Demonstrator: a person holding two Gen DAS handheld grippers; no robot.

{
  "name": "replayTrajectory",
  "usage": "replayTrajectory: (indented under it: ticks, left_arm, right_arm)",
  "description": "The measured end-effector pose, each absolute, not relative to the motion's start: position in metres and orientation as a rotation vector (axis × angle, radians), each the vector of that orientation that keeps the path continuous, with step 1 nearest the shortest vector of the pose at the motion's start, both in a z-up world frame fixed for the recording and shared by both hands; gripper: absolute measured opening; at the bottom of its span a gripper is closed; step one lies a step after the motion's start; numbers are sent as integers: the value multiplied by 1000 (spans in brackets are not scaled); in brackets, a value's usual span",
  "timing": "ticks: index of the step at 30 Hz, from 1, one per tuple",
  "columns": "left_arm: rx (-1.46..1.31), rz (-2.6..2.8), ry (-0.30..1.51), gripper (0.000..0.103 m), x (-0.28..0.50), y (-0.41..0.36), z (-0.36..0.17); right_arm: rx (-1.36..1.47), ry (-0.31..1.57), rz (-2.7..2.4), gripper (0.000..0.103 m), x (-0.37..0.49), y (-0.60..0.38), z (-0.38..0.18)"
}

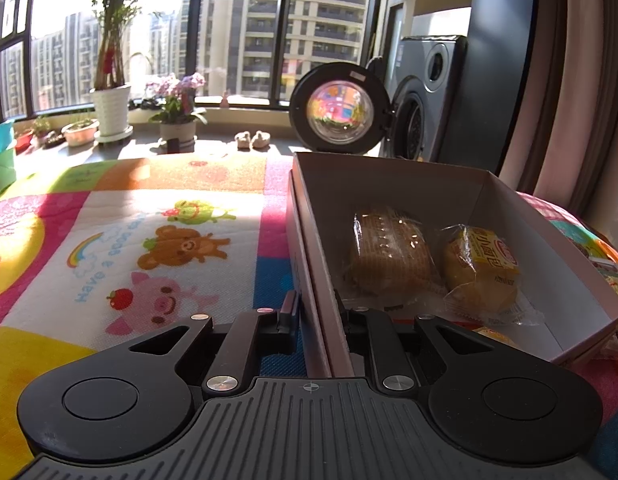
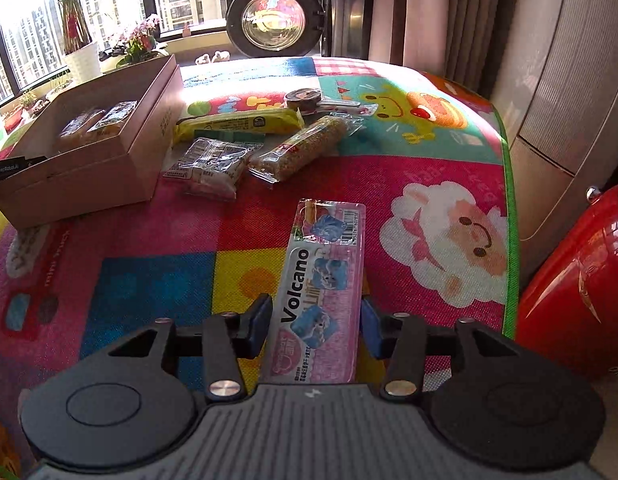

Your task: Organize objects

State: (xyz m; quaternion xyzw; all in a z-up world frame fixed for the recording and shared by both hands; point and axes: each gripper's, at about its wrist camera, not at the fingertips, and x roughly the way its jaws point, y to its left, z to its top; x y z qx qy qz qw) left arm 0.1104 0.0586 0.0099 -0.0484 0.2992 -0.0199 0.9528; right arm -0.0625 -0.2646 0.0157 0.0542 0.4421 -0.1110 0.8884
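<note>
- The left gripper point(image 1: 317, 312) is straddling the near left wall of the cardboard box point(image 1: 309, 248), one finger outside and one inside; the fingers are sitting narrow, closed on that wall.
- The box is resting on the colourful play mat point(image 1: 157, 248) and is holding two wrapped buns: a brown one point(image 1: 389, 252) and a yellow one point(image 1: 479, 272), lying side by side.
- The right gripper point(image 2: 315, 326) is standing fairly wide, its blue-padded fingers flanking the near end of the pink candy pack point(image 2: 321, 292) (contact with the pads cannot be confirmed).
- The candy pack is lying flat on the mat, well apart from the box.
- Beside the box, a yellow wrapped bar point(image 2: 241, 124), a clear biscuit pack point(image 2: 209, 166) and a grain bar point(image 2: 305, 146) are lying loose in a cluster.
</note>
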Motion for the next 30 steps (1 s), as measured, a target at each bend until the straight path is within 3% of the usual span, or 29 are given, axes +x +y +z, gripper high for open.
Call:
replayTrajectory:
  ticks: [10, 13, 18, 23, 30]
  left_arm:
    - [-100, -41, 609, 16, 110, 59, 10]
    - [-100, -40, 609, 16, 111, 58, 9]
    - [-100, -41, 609, 16, 110, 59, 10]
    - [-101, -41, 609, 16, 110, 58, 10]
    - [-101, -41, 612, 16, 110, 58, 9]
  right_arm:
    - [50, 958, -62, 48, -63, -222, 25]
    - [70, 895, -110, 64, -50, -236, 42]
    - [60, 795, -196, 72, 22, -277, 71]
    - [99, 784, -257, 80, 115, -308, 62]
    - [201, 848, -309, 80, 177, -340, 25]
